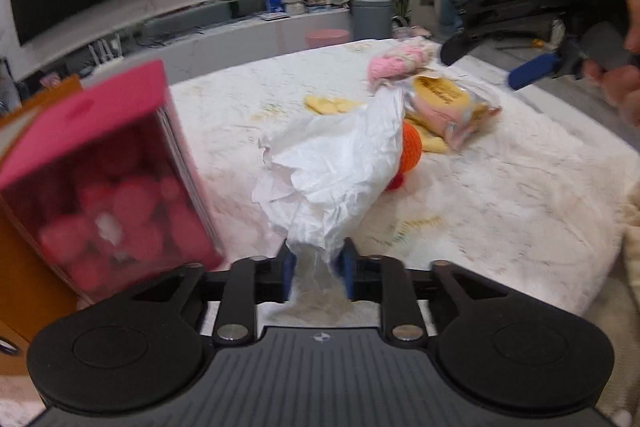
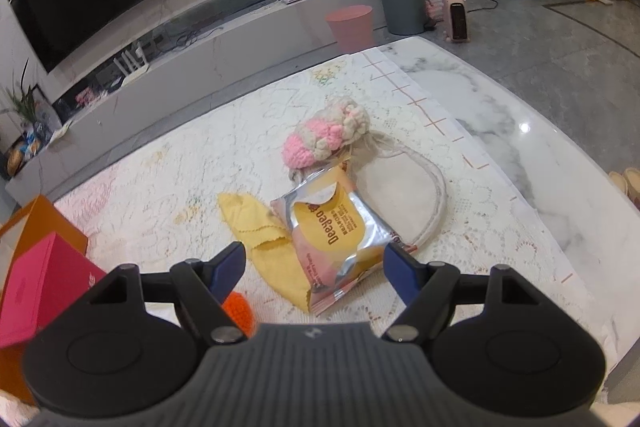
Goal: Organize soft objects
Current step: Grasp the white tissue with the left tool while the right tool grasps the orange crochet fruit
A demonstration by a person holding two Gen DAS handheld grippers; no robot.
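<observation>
My left gripper (image 1: 317, 273) is shut on a crumpled white tissue (image 1: 332, 167) and holds it above the lace-covered table (image 1: 500, 195). Behind it lie an orange knitted ball (image 1: 412, 147), a snack packet (image 1: 452, 103), a yellow cloth (image 1: 328, 103) and a pink-and-cream knitted piece (image 1: 400, 61). My right gripper (image 2: 314, 269) is open, its jaws either side of the near end of the snack packet (image 2: 336, 239). The yellow cloth (image 2: 260, 227), knitted piece (image 2: 328, 133), a beige drawstring pouch (image 2: 400, 191) and the orange ball (image 2: 240, 311) show there too.
A pink box (image 1: 104, 179) with a clear front stands at the left, blurred, beside an orange box (image 2: 44, 223). The right gripper and the hand holding it (image 1: 560, 27) are at the upper right. The table's bare marble edge (image 2: 520, 131) lies to the right.
</observation>
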